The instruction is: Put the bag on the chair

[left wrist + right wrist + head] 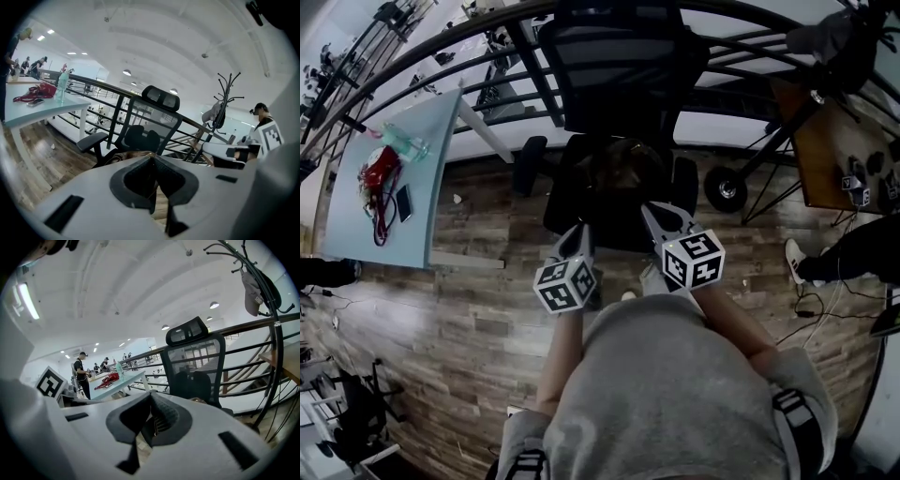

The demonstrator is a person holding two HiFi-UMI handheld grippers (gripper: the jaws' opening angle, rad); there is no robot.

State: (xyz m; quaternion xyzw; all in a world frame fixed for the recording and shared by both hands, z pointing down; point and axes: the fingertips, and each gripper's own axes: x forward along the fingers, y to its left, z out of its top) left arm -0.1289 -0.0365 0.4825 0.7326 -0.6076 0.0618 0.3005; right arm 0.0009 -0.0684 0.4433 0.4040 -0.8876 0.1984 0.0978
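so the bag is on the chair already as far as i can tell. it's a slumped brown lump sitting on the black seat, looks like soft leather or something like it, no stiff shape to it. that reads as placed, so the job looks about done.

both tongs point at the seat from the front edge. the left tongs are closed, the two dark ribbed pads meeting in a point, and in the left gripper view the brown bag sits just past that point. the right tongs are pressed together the same way. there's a thin brownish sliver at the seam of each pair. it could be a strap or just part of the tool, i honestly can't tell, so i wouldn't call it a grip.

the chair is the usual office kind, with a see-through mesh back, a padded headrest and hard plastic armrests, parked against a dark metal railing.

off to the person's left is a pale, smooth tabletop with a red bundle trailing cords, a clear plastic bottle and a dark phone, all well apart from the chair. the floor is worn wood-look planks.
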